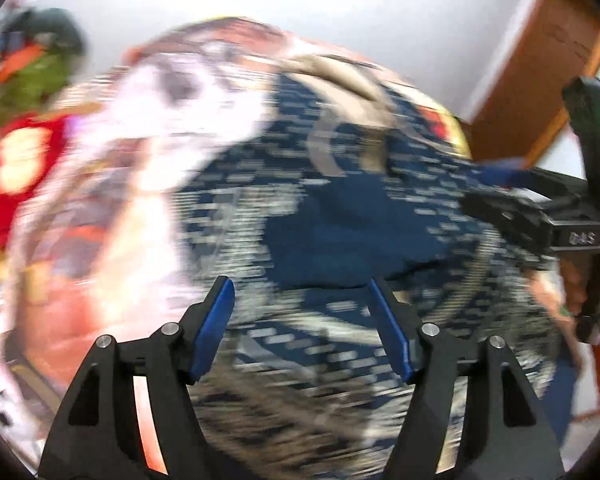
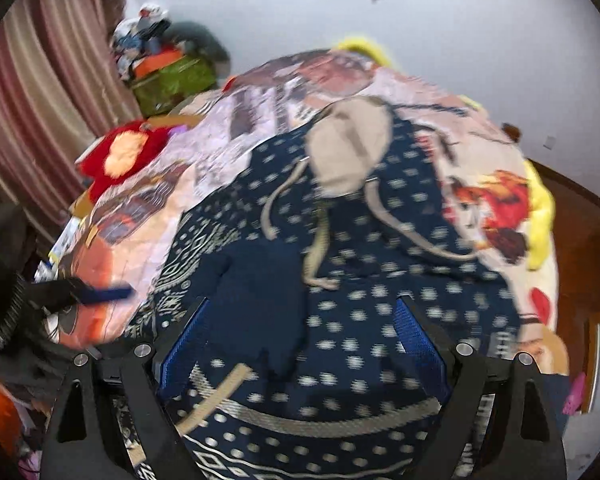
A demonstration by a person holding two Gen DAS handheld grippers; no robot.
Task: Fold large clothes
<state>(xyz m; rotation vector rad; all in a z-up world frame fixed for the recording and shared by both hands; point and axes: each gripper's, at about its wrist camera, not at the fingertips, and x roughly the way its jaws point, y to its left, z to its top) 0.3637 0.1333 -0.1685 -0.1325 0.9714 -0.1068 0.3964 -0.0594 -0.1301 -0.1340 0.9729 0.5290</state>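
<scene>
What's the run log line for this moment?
left gripper: open, empty | right gripper: open, empty | navy patterned garment: spread on bed | tan hood: far end

Not much room to work with here: the navy dotted garment [image 2: 380, 280] covered most of the bed [image 2: 480, 148], with a beige piece [image 2: 348, 148] lying on top of it toward the far end, so only the printed bedspread edges were bare. Both the left gripper [image 1: 302, 328] and right gripper [image 2: 300, 344] hung wide open over the cloth with nothing between their fingers. On the left side a red plush [image 2: 124, 152], a green bag [image 2: 172, 80] and a curtain [image 2: 40, 80] crowded the bed.
</scene>
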